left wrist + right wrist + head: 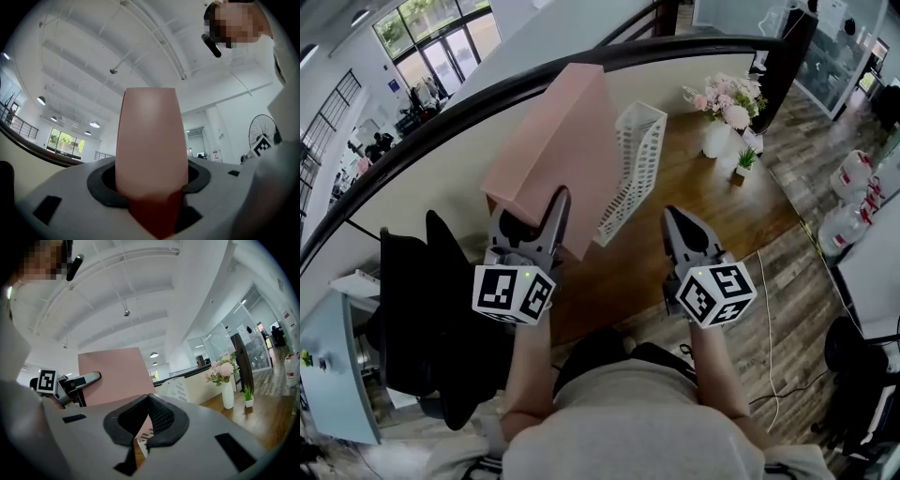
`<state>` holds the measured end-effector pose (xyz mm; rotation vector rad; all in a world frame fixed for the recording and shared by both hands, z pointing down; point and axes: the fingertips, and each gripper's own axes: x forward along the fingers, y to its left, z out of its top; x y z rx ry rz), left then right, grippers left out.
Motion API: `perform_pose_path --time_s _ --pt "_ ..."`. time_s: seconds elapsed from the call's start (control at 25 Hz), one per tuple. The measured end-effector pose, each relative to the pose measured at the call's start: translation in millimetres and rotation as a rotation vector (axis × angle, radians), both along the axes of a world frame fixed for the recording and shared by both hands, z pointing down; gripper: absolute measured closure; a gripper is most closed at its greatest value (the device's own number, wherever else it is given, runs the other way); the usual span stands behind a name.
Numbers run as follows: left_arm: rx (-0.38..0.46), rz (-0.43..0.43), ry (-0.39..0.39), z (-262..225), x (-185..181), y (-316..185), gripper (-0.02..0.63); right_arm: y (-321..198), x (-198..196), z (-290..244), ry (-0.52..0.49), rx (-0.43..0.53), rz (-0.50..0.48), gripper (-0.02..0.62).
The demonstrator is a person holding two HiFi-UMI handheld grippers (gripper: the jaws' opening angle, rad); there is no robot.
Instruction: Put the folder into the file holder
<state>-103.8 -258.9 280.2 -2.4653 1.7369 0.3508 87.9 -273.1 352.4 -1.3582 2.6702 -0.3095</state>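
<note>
- Folder (548, 150): a pale pink, matte, box-like file with flat faces and straight edges. It is held up off the wooden table (722, 211), tilting away from the person.
- Its near lower end sits between the jaws of the left gripper (532, 223). That gripper's own view shows the dark pads pressed on either side of the pink slab (150, 140), which fills the gap and rises straight ahead.
- The right gripper (678, 223) is well apart from the folder, off to its right. Its ribbed black pads meet at the tips with nothing between them.
- From the right gripper view the folder (115, 376) shows as a broad pink panel to the left, with the left gripper clamped on its edge.
- The file holder (630, 169) is white plastic, with perforated walls and a slanted top. It stands on the table just right of the folder, ahead of the space between the two grippers; I cannot tell whether the two touch.
</note>
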Motion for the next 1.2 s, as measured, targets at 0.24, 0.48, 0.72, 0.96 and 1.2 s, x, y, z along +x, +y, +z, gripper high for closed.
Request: perform_pose_path --time_s 0.24,0.48,0.72,0.96,1.2 --pt "-0.023 0.019 0.026 4 -6 5 0.313 -3 -6 7 -0.019 -0.027 0.004 0.584" --pt "-0.034 0.065 0.023 5 -10 9 0.313 1 -12 7 -0.033 -0.042 0.034 0.584" --pt "-0.057 0.113 0.014 12 -8 1 0.313 5 -14 2 -0.035 -0.051 0.074 0.584" --pt "-0.055 0.146 -0.012 20 -3 -11 0.313 5 -7 6 -0.026 -0.062 0.12 0.584" --pt "-0.037 0.177 -0.031 21 2 -20 0.313 0 -2 7 -0.023 -0.061 0.149 0.584"
